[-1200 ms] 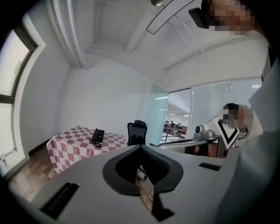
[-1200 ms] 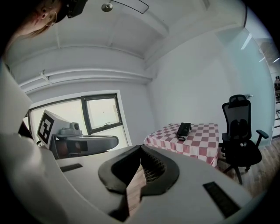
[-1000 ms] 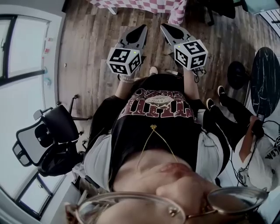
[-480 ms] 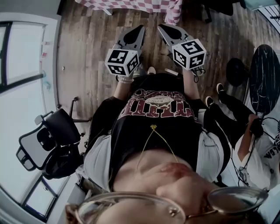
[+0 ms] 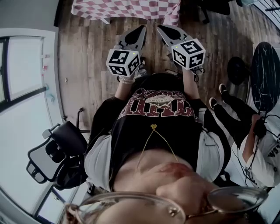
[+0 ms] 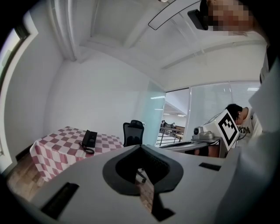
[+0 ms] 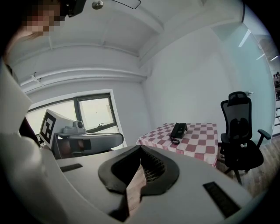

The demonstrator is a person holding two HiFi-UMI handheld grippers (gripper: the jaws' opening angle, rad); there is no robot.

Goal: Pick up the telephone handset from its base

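Note:
The black telephone (image 6: pixel 89 139) lies on a red-and-white checked table (image 6: pixel 52 151) across the room, its handset resting on the base and a coiled cord beside it. The right gripper view also shows the telephone (image 7: pixel 178 130) on that table (image 7: pixel 199 142). In the head view only the table's near edge (image 5: pixel 127 8) shows at the top. My left gripper (image 5: pixel 141 29) and right gripper (image 5: pixel 160 28) are held side by side in front of my body, well short of the table. Both point toward it, jaws shut and empty.
A black office chair (image 7: pixel 239 131) stands beside the table, near the glass wall. Another office chair (image 5: pixel 59 153) is behind me on the left. A seated person (image 5: pixel 256 144) and a dark round table (image 5: pixel 265 78) are on my right. Wooden floor (image 5: pixel 87 57) lies between me and the table.
The checked table has come nearer at the top of the head view and the chair on the left has slid back. Both grippers travel forward together, still shut.

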